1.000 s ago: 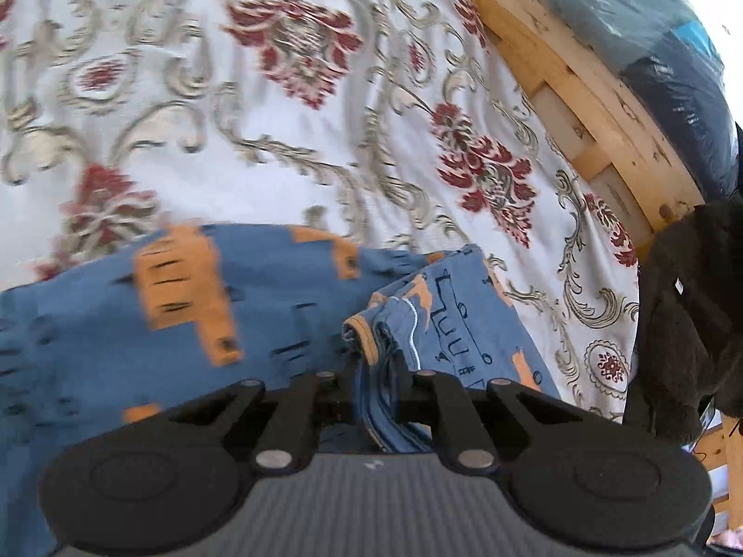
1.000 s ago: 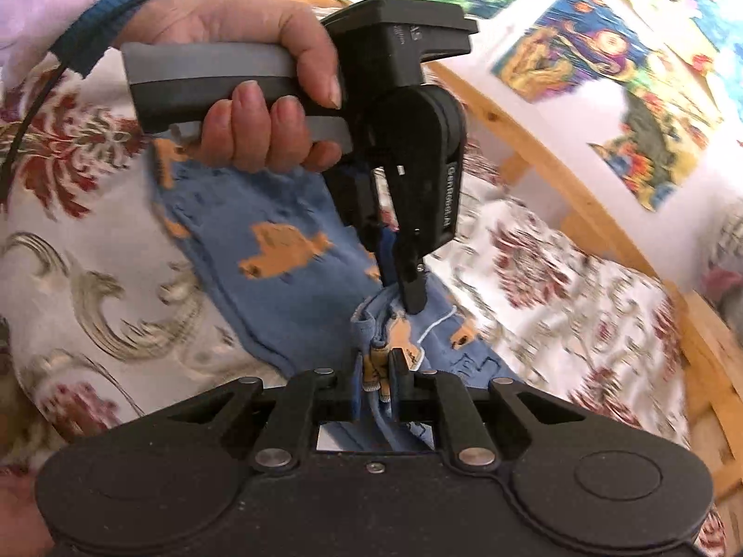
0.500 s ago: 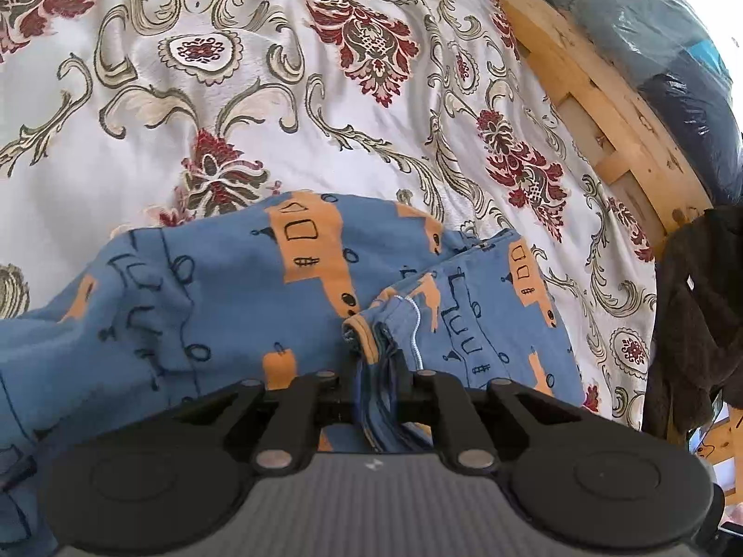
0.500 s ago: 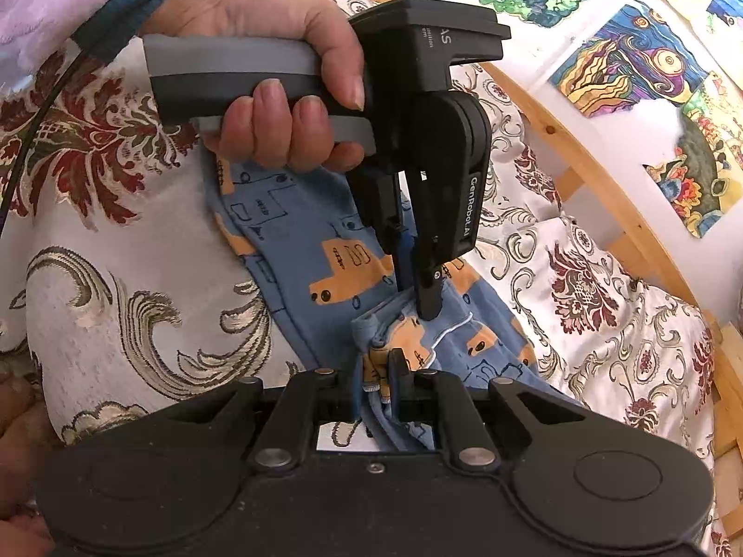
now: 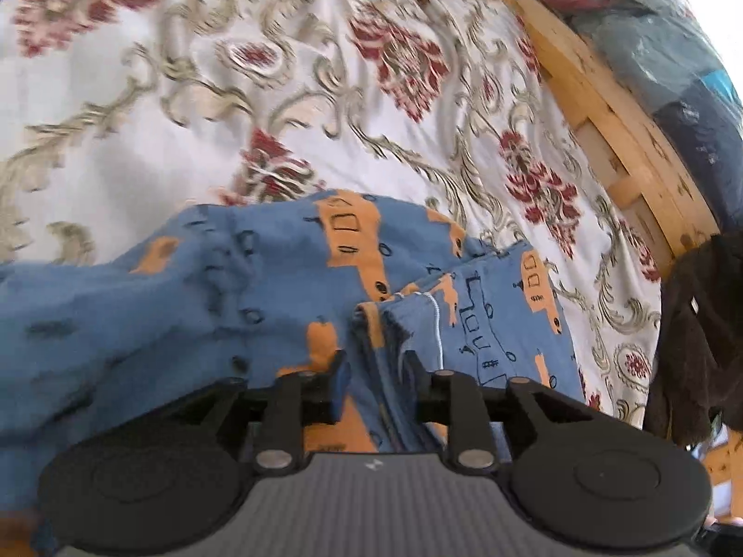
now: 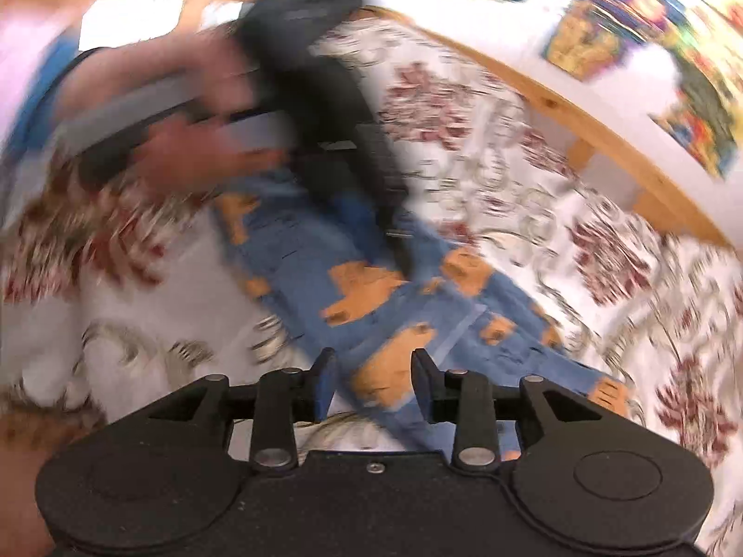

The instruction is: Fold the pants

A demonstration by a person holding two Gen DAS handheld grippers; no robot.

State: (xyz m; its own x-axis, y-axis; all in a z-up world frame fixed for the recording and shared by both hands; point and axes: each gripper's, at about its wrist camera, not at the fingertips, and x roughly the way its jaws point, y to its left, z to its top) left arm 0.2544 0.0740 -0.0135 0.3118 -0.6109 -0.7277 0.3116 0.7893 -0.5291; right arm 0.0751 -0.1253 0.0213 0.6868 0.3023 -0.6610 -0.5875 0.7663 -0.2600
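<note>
The pants (image 5: 241, 297) are blue with orange vehicle prints and lie on the floral bedspread (image 5: 288, 93). In the left wrist view my left gripper (image 5: 375, 373) is open, its jaws apart, with a bunched edge of the pants still lying between them. In the right wrist view my right gripper (image 6: 371, 378) is open and just above the pants (image 6: 367, 297). The left gripper shows there too (image 6: 394, 236), blurred, held in a hand over the cloth.
A wooden bed frame (image 5: 617, 139) runs along the right of the left wrist view, with stacked bedding (image 5: 673, 60) beyond it and a dark garment (image 5: 696, 339) hanging at the right edge. Colourful pictures (image 6: 603, 32) hang on the wall behind the bed.
Both grippers were shut on the edge of the pants and have opened. The right gripper's view has swung and is blurred with motion.
</note>
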